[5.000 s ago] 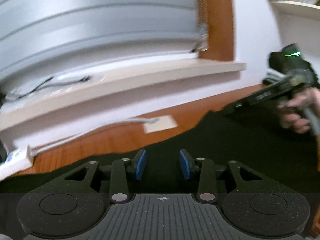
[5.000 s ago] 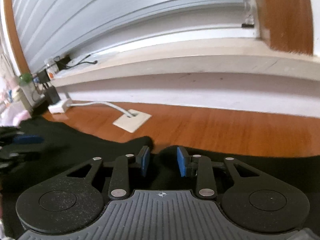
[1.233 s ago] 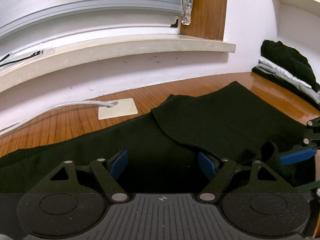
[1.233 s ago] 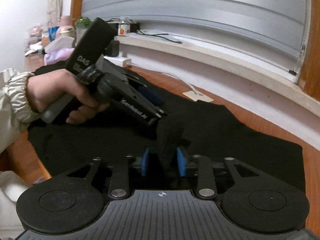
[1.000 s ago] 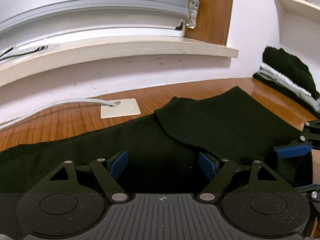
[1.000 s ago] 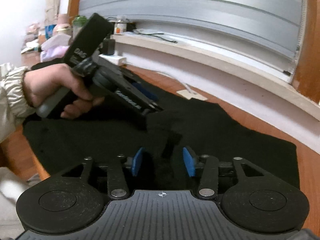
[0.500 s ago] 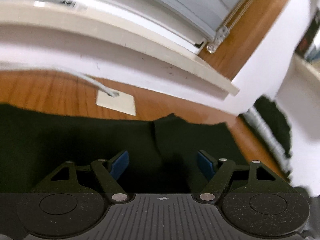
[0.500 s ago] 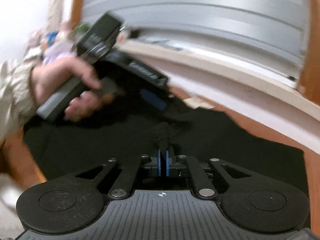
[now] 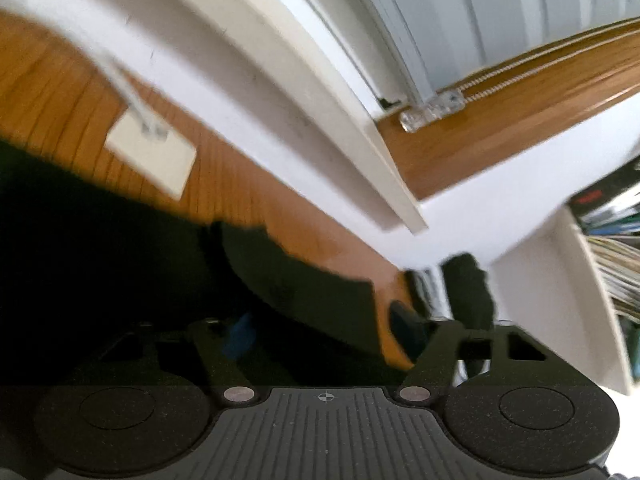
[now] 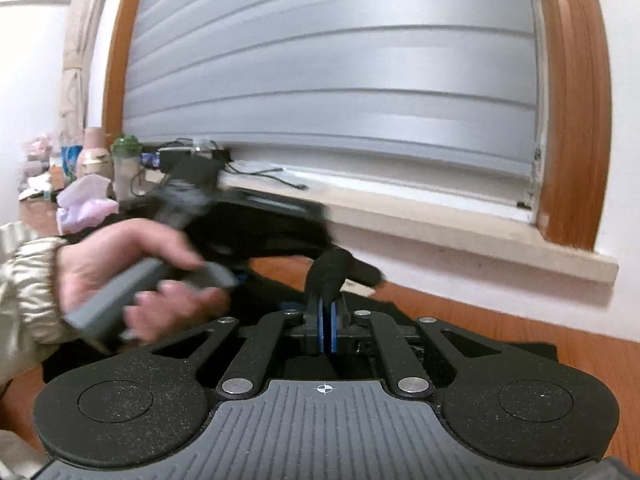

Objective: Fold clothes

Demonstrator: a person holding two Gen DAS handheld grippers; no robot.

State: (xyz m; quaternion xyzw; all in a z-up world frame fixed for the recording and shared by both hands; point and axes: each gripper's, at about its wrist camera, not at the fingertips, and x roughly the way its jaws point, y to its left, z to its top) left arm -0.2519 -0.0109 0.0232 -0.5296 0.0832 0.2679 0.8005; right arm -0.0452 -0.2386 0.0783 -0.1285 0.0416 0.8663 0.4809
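matt black cloth garment (image 10: 332, 272), glossy wood tabletop (image 9: 280, 216)

No text, brand or number can be read in these two views. The left tongs (image 10: 192, 200) show in the right wrist view, but their housing is blurred by motion and any lettering on it cannot be read. The books (image 9: 608, 216) on the shelf in the left wrist view show coloured marks on their spines, too smeared to read as words. The small containers (image 10: 96, 156) on the windowsill carry no label that can be read.
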